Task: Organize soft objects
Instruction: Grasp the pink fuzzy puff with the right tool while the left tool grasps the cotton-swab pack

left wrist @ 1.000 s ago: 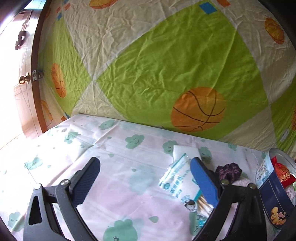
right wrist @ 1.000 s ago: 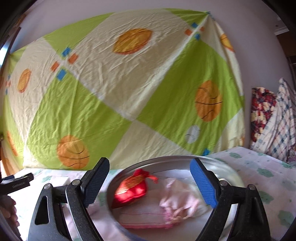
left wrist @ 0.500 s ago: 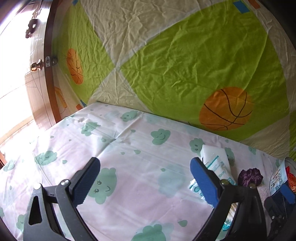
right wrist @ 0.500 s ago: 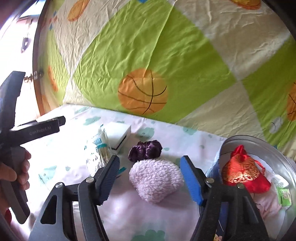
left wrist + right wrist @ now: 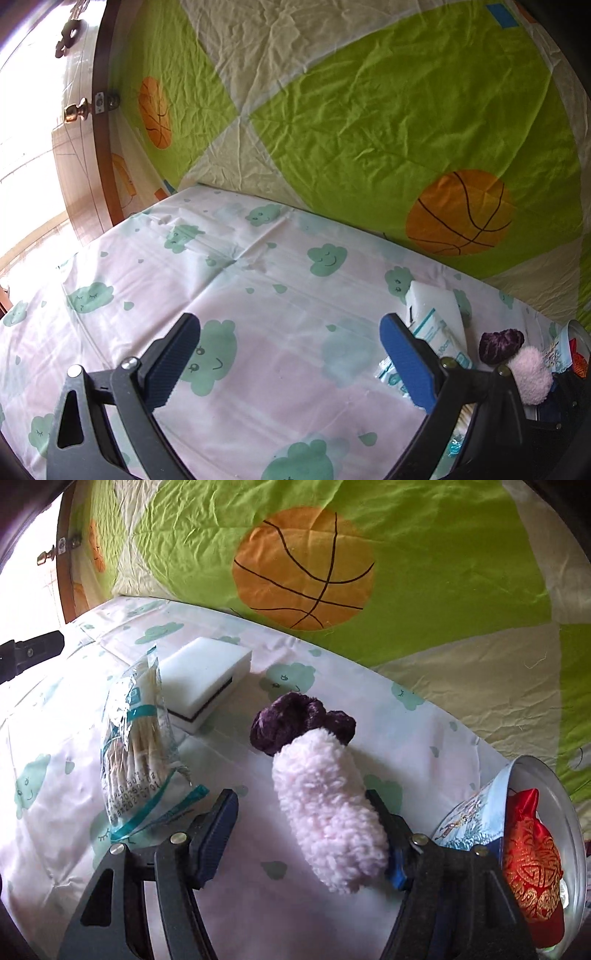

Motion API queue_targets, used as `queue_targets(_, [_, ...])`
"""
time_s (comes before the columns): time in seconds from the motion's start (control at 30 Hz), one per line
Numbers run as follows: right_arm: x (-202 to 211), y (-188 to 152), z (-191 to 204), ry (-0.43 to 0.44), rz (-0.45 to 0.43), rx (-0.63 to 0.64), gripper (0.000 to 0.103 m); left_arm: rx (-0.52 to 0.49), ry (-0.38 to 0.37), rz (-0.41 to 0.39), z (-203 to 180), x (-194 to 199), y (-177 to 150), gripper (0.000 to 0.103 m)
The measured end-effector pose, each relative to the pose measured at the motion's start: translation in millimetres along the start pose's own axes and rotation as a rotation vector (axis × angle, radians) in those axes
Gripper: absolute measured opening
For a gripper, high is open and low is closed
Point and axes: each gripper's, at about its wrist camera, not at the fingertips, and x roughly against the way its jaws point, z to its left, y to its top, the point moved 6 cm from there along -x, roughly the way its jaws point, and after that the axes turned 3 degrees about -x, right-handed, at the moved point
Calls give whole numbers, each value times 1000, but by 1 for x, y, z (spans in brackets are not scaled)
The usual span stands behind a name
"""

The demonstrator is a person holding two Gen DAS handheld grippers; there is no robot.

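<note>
Around: I see purple scrunchie (image 5: 301,722) touching pink fluffy pouch (image 5: 327,808); white sponge (image 5: 205,672), cotton-swab packet (image 5: 138,746) left; tin (image 5: 569,812) right.
Right claw (image 5: 301,840): partly closed astride pouch.
Left claw (image 5: 291,363): wide, empty, above bed (image 5: 258,280).

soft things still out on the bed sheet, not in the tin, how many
2. The fluffy pink item lies between the right gripper fingers, and the purple scrunchie sits touching its far end. Others may be hidden.

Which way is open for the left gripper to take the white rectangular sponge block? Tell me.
Probably straight ahead-right: the open left gripper faces bare cloth, and the white rectangular sponge block lies just beyond its right finger, nothing between.
</note>
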Motion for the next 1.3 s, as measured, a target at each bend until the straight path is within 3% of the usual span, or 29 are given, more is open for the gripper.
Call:
queue_targets(0.07, [-3,2,-2,13,14,-6,69,4,-2,3,0,-1,0,99])
queue_targets(0.13, [-2,2,-5,10,23,-19,50,9,-5,7,1,-1,0,99])
queue_targets(0.17, [-2,2,-7,-12,23,-28,32,10,-9,8,0,-1,0,99])
queue_targets(0.2, [0,1,-11,-28,21,-41,22,10,-14,9,-1,0,0,99])
queue_targets(0.23, [6,0,-16,-18,12,-68,19,9,-21,11,-2,0,0,99])
queue_targets(0.33, [27,-2,-21,86,-40,-177,19,-1,-65,27,-10,1,-1,99])
queue_targets(0.53, [87,-13,-7,199,-244,-284,19,-18,-161,53,-29,2,-8,99])
queue_targets(0.77, [113,-37,-14,102,-350,-321,19,16,-260,168,-76,1,-34,99])
queue_targets(0.87, [116,-37,-21,62,-386,-319,19,-10,-188,162,-95,-2,-32,98])
queue_targets(1.03, [119,-37,-21,82,-393,-331,19,7,-105,199,-115,-18,-37,95])
queue_targets(1.17, [119,-40,-20,100,-386,-328,19,-45,-90,228,-118,-25,-47,91])
queue_targets(1.23, [116,-39,-21,111,-374,-339,19,-39,-103,223,-114,-23,-48,84])
queue_targets(1.3, [114,-39,-23,123,-364,-349,19,-38,-118,215,-111,-20,-49,64])
